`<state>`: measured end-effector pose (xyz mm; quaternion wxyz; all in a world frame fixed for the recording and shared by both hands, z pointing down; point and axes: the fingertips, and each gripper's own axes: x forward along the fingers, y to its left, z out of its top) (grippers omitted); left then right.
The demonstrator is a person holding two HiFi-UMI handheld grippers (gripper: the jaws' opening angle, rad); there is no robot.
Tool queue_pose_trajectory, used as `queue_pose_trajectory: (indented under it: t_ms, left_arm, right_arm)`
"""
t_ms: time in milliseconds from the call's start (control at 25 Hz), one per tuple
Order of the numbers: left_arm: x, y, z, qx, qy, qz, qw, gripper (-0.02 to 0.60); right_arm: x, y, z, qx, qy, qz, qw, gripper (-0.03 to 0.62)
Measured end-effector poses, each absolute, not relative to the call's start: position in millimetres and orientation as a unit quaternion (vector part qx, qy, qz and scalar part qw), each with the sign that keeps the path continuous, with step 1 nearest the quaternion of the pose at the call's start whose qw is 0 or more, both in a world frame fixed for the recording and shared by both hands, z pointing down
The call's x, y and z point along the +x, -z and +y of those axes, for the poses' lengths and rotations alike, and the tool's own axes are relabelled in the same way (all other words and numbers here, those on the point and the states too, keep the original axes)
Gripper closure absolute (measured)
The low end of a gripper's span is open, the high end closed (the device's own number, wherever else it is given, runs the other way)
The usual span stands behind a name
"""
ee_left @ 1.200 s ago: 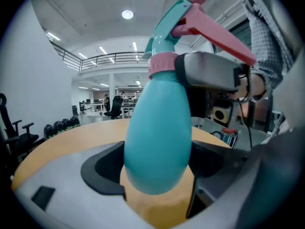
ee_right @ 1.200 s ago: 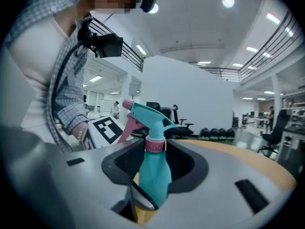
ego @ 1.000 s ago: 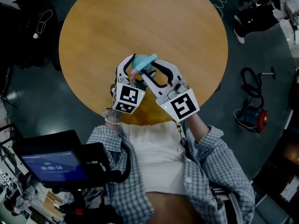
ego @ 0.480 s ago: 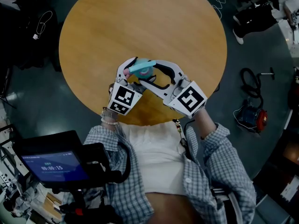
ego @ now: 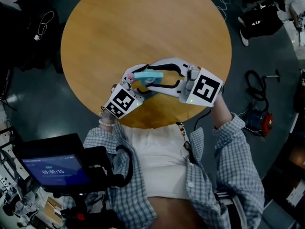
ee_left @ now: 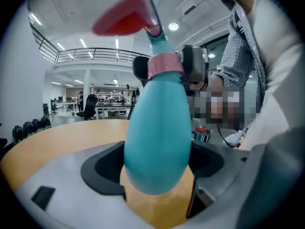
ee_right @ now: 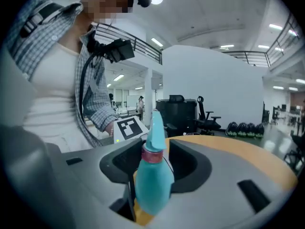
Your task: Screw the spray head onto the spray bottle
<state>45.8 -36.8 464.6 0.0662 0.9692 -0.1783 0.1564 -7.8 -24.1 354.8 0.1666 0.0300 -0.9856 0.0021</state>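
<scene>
A teal spray bottle point(ego: 151, 78) with a pink collar point(ee_left: 164, 64) is held above the round table's near edge. My left gripper point(ego: 135, 78) is shut on the bottle's body point(ee_left: 157, 128), gripping it from the lower left. The spray head point(ee_right: 156, 126) sits on the collar; its trigger point(ee_left: 125, 19) shows reddish at the top of the left gripper view. My right gripper point(ego: 150, 76) reaches in from the right. Its jaws straddle the collar point(ee_right: 153, 154) and are opening, with a gap at the right pad. The left gripper's marker cube point(ee_right: 129, 127) shows behind the bottle.
The round wooden table point(ego: 143, 23) spreads out beyond the grippers. On the dark floor to the right lie a red and black device point(ego: 259, 119) and cables. A small screen point(ego: 52, 169) hangs at the person's left side.
The right gripper has swung from below the bottle round to its right side and now points left, with its jaws wider. The spray head has turned, and the left gripper has tilted a little.
</scene>
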Motion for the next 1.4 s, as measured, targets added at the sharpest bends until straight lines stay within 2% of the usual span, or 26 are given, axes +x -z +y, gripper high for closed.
queue_pose_trajectory:
  t_ms: [40, 80, 400, 640, 800, 960, 1040, 1080, 1400]
  left_arm:
    - [45, -466, -37, 0.968, -0.156, -0.181, 0.071, 0.169]
    - [44, -468, -39, 0.967, -0.155, -0.186, 0.076, 0.169]
    - [24, -491, -62, 0.931, -0.205, -0.294, 0.063, 0.169]
    - [12, -492, -82, 0.886, -0.23, -0.4, 0.049, 0.17]
    - [9, -494, -87, 0.866, -0.246, -0.432, 0.048, 0.17]
    - [15, -494, -81, 0.891, -0.218, -0.393, 0.067, 0.17]
    - [19, -489, -77, 0.909, -0.199, -0.359, 0.071, 0.17]
    - [20, -484, -75, 0.918, -0.191, -0.339, 0.07, 0.17]
    - [36, -459, -45, 0.967, -0.135, -0.202, 0.075, 0.17]
  right_arm:
    - [-9, -357, -23, 0.029, 0.015, -0.984, 0.174, 0.452]
    - [-11, -359, -24, 0.037, 0.024, -0.984, 0.175, 0.465]
    - [-15, -374, -39, 0.2, 0.032, -0.963, 0.178, 0.465]
    - [-10, -372, -58, 0.378, -0.026, -0.92, 0.097, 0.467]
    - [-3, -375, -66, 0.442, -0.062, -0.892, 0.072, 0.467]
    - [-10, -373, -59, 0.369, -0.072, -0.924, 0.073, 0.464]
    - [-11, -369, -52, 0.314, -0.067, -0.943, 0.085, 0.413]
    - [-12, -366, -48, 0.285, -0.06, -0.952, 0.09, 0.407]
    - [-7, -349, -28, 0.113, -0.049, -0.987, 0.101, 0.408]
